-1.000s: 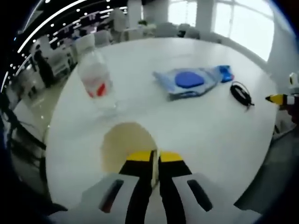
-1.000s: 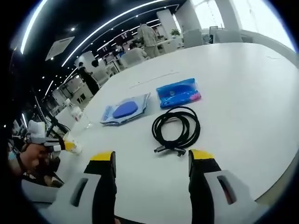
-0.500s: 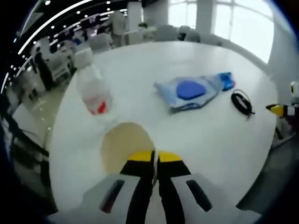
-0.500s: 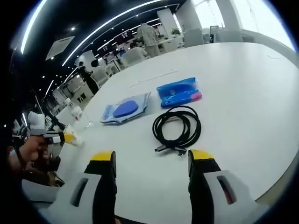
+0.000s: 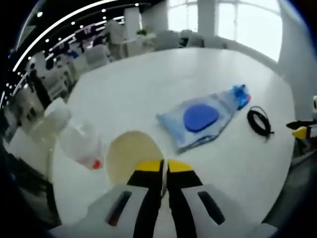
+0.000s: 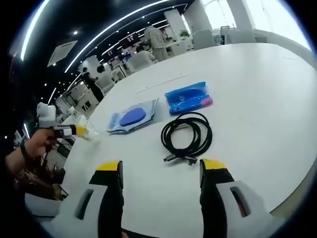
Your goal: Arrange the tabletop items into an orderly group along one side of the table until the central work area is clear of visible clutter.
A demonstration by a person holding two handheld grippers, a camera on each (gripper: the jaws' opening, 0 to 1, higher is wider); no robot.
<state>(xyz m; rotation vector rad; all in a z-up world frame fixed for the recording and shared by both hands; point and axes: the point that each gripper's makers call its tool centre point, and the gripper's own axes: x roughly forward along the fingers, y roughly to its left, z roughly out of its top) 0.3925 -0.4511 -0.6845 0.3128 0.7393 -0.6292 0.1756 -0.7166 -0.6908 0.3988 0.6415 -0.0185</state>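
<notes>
Black cable (image 6: 187, 139), blue pouch (image 6: 187, 98), white table (image 6: 257, 94).

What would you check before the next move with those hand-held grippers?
1. Left hand-held gripper shut on the pale cup: ok.
2. Cup lifted off the table: cannot tell.
3. Plastic bottle upright: not ok, it leans hard.
4. Right hand-held gripper open and free: ok.
5. Black cable coiled ahead of it, within its jaws' line: ok.
6. Centre cleared: not ok; blue pouch and blue case remain there.
</notes>
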